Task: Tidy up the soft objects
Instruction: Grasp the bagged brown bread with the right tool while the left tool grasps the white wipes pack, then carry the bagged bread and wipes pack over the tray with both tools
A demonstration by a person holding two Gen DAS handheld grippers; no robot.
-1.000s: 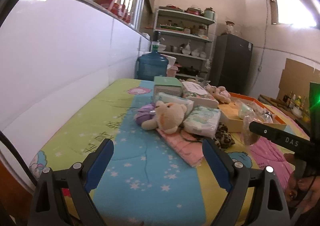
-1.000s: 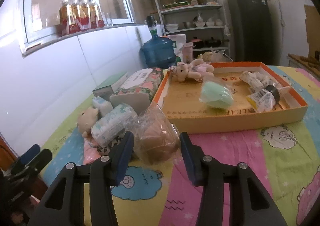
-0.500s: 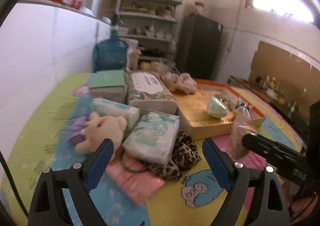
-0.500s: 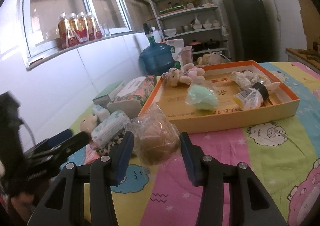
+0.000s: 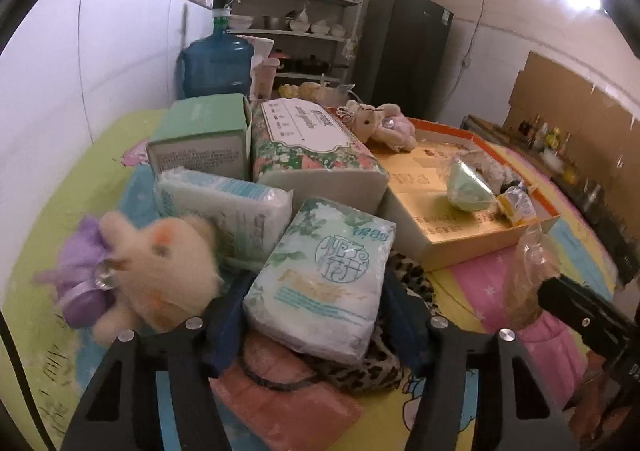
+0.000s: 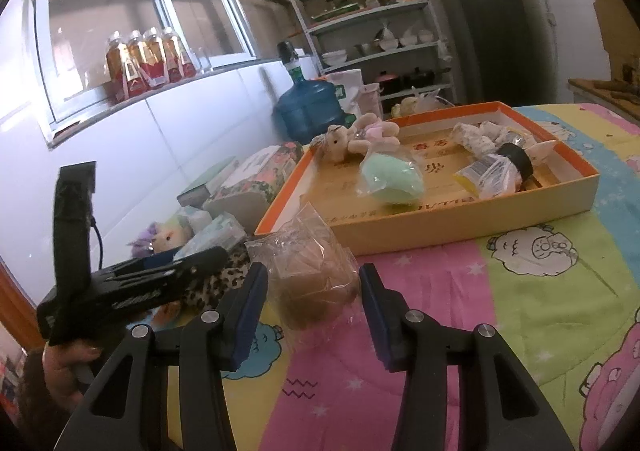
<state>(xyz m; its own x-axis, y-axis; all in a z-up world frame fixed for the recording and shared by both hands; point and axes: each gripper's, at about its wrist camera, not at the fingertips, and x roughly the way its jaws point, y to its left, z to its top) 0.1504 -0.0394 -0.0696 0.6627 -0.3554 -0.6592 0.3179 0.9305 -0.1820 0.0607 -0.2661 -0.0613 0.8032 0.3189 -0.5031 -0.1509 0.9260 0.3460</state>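
Observation:
My left gripper (image 5: 316, 315) has its jaws on both sides of a white-green tissue pack (image 5: 324, 275), close against it. The pack lies on a leopard cloth (image 5: 372, 363) and a pink cloth (image 5: 288, 403). A cream plush bear with a purple skirt (image 5: 148, 267) sits just left of it. My right gripper (image 6: 312, 303) holds a brown soft item in a clear plastic bag (image 6: 312, 275) between its blue pads, above the table. The orange tray (image 6: 460, 219) holds a plush rabbit (image 6: 356, 139), a green bagged sponge (image 6: 394, 179) and other wrapped items.
A floral tissue box (image 5: 312, 147), a green box (image 5: 200, 139) and a blue-white pack (image 5: 224, 211) crowd behind the tissue pack. A blue water jug (image 5: 216, 63), shelves (image 5: 296, 11) and a dark fridge (image 5: 404, 51) stand beyond the table. A white wall runs along the left.
My left gripper has swung right and moved forward over the pile, and its jaws have narrowed around the tissue pack. The right gripper holds the bagged item almost unmoved.

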